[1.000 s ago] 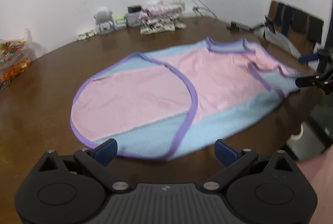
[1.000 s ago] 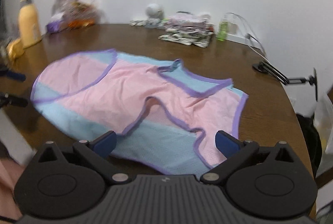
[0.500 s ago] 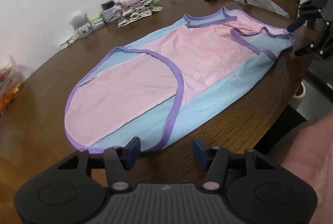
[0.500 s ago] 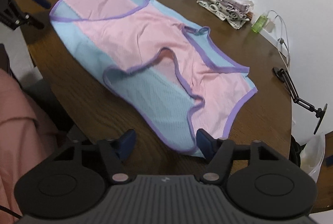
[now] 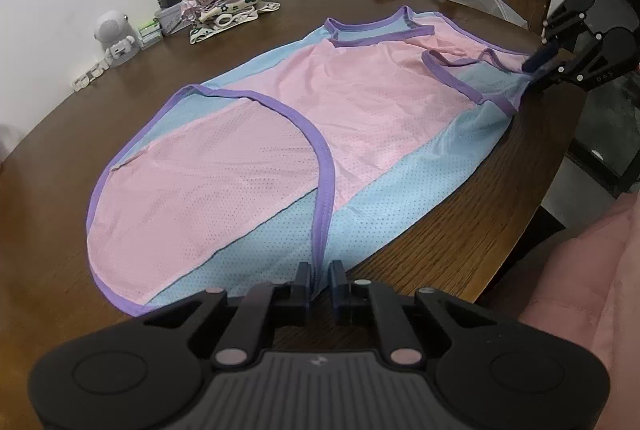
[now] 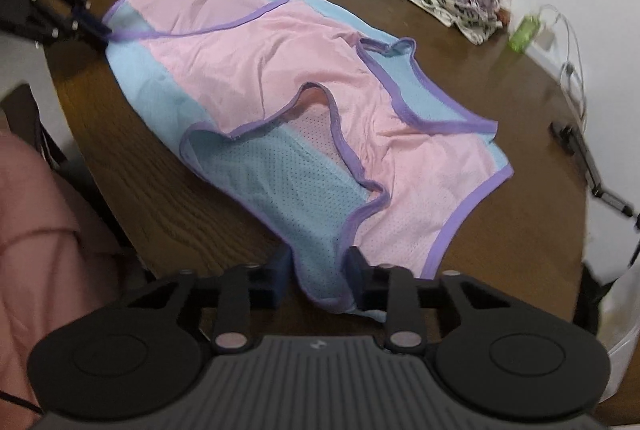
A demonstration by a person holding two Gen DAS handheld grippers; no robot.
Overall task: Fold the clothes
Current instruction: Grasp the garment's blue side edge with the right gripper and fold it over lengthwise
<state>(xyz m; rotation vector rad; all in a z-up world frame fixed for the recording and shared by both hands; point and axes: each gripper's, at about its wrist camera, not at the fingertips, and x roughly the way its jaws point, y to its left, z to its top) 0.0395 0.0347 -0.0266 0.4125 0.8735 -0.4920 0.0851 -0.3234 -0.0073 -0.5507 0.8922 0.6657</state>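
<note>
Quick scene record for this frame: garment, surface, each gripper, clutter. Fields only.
garment: pink and blue mesh vest, purple trim, spread flat
surface: round wooden table
left gripper: jaws shut on the vest's hem corner
right gripper: jaws closing, vest's shoulder edge between them
clutter: folded clothes pile, white astronaut figure, far side

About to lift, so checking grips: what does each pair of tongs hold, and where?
Both hold the vest. The left tongs pinch its near hem at the purple trim. The right tongs are closing on its blue shoulder end.
</note>
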